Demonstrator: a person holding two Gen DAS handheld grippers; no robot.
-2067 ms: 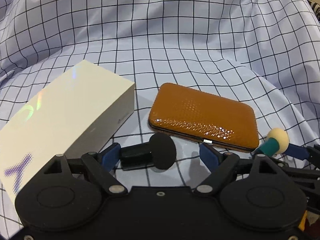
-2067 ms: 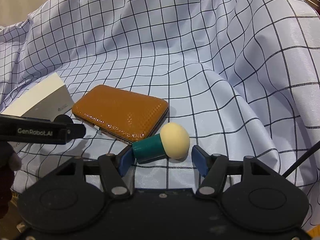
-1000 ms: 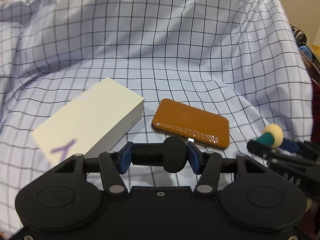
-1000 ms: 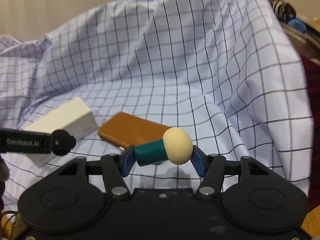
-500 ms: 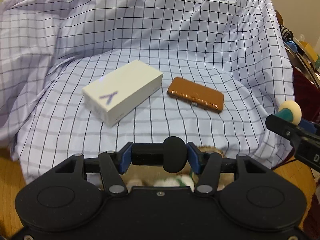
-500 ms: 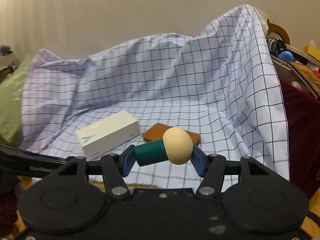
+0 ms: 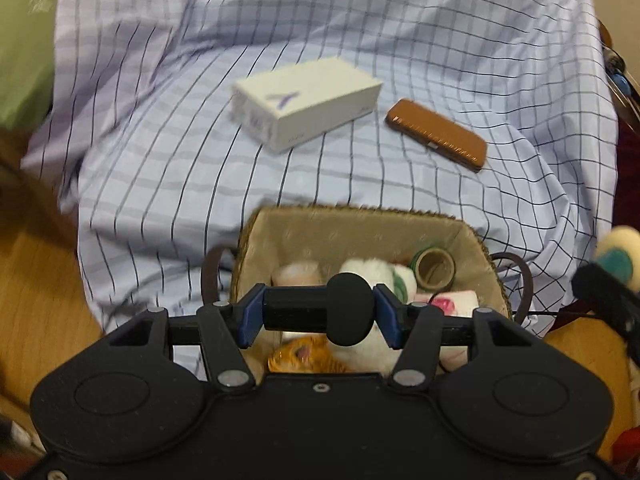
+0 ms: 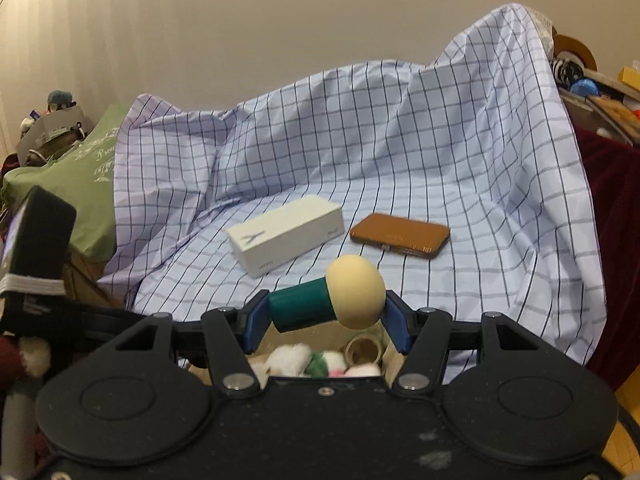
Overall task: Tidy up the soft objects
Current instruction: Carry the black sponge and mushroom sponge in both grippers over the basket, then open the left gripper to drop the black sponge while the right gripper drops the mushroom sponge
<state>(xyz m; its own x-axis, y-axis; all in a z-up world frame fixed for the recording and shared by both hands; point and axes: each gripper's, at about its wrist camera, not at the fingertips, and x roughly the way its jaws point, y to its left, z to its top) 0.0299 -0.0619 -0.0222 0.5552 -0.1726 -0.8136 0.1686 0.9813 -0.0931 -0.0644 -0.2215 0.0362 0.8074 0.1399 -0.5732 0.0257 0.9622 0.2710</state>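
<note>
My left gripper (image 7: pixel 320 312) is shut on a black mushroom-shaped toy (image 7: pixel 338 310), held crosswise above a woven basket (image 7: pixel 362 216) lined with beige cloth. Inside the basket lie white plush pieces (image 7: pixel 370 270), a tape roll (image 7: pixel 434 266) and an orange plush (image 7: pixel 304 356). My right gripper (image 8: pixel 322 312) is shut on a toy mushroom with a green stem and cream cap (image 8: pixel 336 300), over the near part of the same basket (image 8: pixel 390 360). That toy mushroom (image 7: pixel 616 258) also shows, blurred, at the right edge of the left wrist view.
A white box (image 7: pixel 306 102) and a brown textured case (image 7: pixel 438 134) lie on the checked cloth (image 7: pixel 180 160) behind the basket. A green bag (image 8: pixel 76 184) sits to the left and dark red fabric (image 8: pixel 608 208) to the right. Wooden floor (image 7: pixel 44 280) lies around the basket.
Both grippers have drawn back from the cloth with their toys held. The box and case now look farther away, and the basket has come into full view beneath both grippers.
</note>
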